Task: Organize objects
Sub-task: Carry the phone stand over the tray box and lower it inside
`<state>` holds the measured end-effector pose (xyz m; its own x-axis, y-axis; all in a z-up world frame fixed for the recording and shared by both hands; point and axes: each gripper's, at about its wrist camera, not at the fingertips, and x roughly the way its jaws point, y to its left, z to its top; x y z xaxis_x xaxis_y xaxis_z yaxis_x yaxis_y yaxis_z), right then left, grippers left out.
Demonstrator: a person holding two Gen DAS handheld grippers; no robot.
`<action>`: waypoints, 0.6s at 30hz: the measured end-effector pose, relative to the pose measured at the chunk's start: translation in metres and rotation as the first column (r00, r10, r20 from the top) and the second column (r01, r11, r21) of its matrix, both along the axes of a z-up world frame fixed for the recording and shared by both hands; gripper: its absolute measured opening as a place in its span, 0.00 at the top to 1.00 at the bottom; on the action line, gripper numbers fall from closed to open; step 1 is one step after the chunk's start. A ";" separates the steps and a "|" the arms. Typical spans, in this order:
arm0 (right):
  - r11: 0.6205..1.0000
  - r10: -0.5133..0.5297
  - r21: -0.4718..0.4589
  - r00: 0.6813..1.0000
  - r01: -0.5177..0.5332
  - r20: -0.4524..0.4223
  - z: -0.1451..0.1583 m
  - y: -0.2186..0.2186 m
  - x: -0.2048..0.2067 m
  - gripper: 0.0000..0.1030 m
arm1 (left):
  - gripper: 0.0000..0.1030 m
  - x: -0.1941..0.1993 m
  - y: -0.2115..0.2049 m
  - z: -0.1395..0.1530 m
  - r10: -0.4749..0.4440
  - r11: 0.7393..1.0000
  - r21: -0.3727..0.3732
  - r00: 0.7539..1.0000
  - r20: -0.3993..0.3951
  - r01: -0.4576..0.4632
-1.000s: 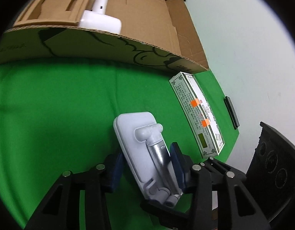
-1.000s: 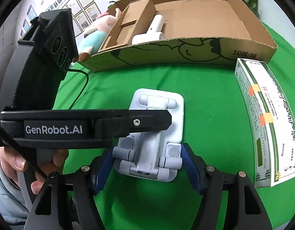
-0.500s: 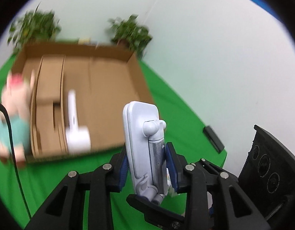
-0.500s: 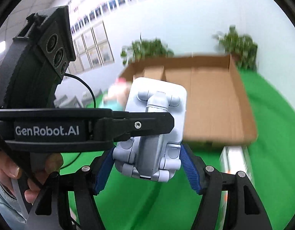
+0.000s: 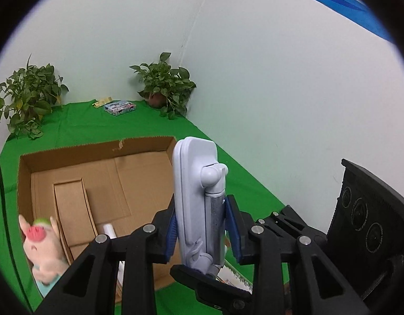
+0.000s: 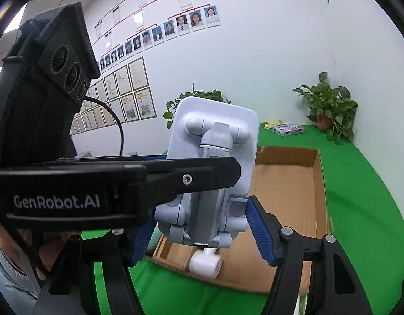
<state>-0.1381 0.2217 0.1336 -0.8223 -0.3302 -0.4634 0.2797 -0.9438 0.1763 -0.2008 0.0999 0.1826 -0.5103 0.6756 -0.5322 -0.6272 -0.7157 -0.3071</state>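
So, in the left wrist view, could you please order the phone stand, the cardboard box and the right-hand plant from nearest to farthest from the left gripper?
1. Phone stand: between the left gripper's jaws.
2. Cardboard box: just beyond, lower left.
3. Right-hand plant: far corner, by the wall.

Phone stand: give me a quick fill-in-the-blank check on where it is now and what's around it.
1. The phone stand is gripped by ____ grippers at once.
2. Below it lies an open ____ box.
3. The table cover is ____ in colour.
4. A ____ plush pig sits beside the box.

Missing words: two; cardboard; green; pink
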 end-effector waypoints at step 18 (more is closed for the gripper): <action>0.992 0.068 -0.120 0.964 -0.037 0.259 -0.108 0.017 -0.101 0.38 | 0.70 -0.069 0.010 -0.106 0.046 0.993 -0.114 0.977 0.209 -0.022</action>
